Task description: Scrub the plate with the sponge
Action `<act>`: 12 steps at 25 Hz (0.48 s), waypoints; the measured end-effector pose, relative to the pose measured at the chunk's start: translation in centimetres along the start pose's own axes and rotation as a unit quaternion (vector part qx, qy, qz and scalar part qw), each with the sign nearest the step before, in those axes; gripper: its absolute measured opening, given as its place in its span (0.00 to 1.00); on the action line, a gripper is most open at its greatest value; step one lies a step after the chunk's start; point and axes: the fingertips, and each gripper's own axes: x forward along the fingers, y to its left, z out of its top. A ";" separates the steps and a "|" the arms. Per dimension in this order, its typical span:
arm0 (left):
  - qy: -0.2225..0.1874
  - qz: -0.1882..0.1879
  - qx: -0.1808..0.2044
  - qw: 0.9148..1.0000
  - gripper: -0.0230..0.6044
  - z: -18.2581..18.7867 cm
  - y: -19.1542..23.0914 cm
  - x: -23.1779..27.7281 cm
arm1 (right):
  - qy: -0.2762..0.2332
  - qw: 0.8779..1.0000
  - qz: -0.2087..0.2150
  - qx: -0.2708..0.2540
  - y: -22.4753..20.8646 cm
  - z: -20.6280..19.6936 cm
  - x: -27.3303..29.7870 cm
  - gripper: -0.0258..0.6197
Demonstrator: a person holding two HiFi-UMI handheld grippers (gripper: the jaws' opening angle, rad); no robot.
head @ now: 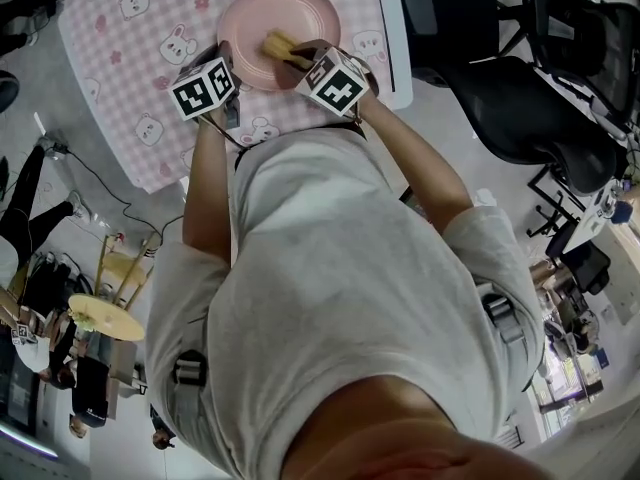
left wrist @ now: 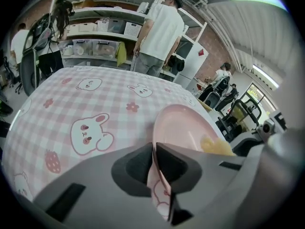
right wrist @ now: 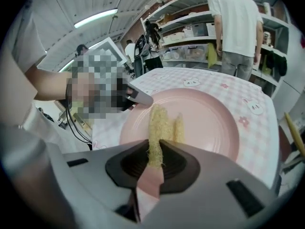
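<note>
A pink plate [head: 262, 13] lies on the pink checked tablecloth [head: 120, 58]. My left gripper [head: 226, 66] is shut on the plate's near-left rim; in the left gripper view the plate [left wrist: 183, 128] edge runs between the closed jaws of my left gripper [left wrist: 155, 149]. My right gripper [head: 300, 60] is shut on a yellow sponge [head: 280, 45], which rests on the plate's inner face. In the right gripper view the sponge [right wrist: 159, 128] sticks out of the closed jaws of my right gripper [right wrist: 155, 151] onto the plate [right wrist: 205, 123].
A white table edge [head: 392, 38] runs along the cloth's right side, with black office chairs [head: 520, 88] beyond it. Shelves with bins [left wrist: 95, 37] and a person in a white shirt [left wrist: 159, 32] stand past the table. Cables [head: 110, 188] lie on the floor at left.
</note>
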 end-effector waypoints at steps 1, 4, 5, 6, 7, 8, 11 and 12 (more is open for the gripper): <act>0.002 0.001 0.002 1.000 0.10 -0.2 0.0 0.1 | -0.005 1.000 -0.005 0.009 -0.6 -0.3 -0.6 0.13; 0.005 0.009 0.005 1.000 0.11 -0.5 0.5 0.1 | -0.023 0.999 -0.028 0.026 -2.1 -0.8 -2.2 0.13; 0.005 0.012 0.005 1.000 0.11 -0.6 0.8 -0.1 | -0.033 0.998 -0.034 0.030 -2.5 -0.7 -2.6 0.13; 0.004 0.015 0.006 1.000 0.12 -0.6 1.1 -0.3 | -0.042 0.998 -0.039 0.035 -2.7 -0.6 -3.0 0.13; 0.003 0.017 0.007 1.000 0.14 -0.6 1.4 -0.7 | -0.049 0.997 -0.042 0.041 -2.7 -0.4 -3.2 0.13; 0.002 0.020 0.011 1.000 0.15 -0.5 1.7 -1.0 | -0.054 0.996 -0.043 0.048 -2.8 -0.2 -3.5 0.13; -0.009 0.035 0.034 0.999 0.16 0.3 1.7 -2.0 | -0.063 0.995 -0.050 0.065 -3.5 -0.2 -4.1 0.13; -0.017 0.039 0.043 0.998 0.17 0.7 1.4 -2.3 | -0.067 0.994 -0.052 0.070 -3.8 -0.3 -4.3 0.13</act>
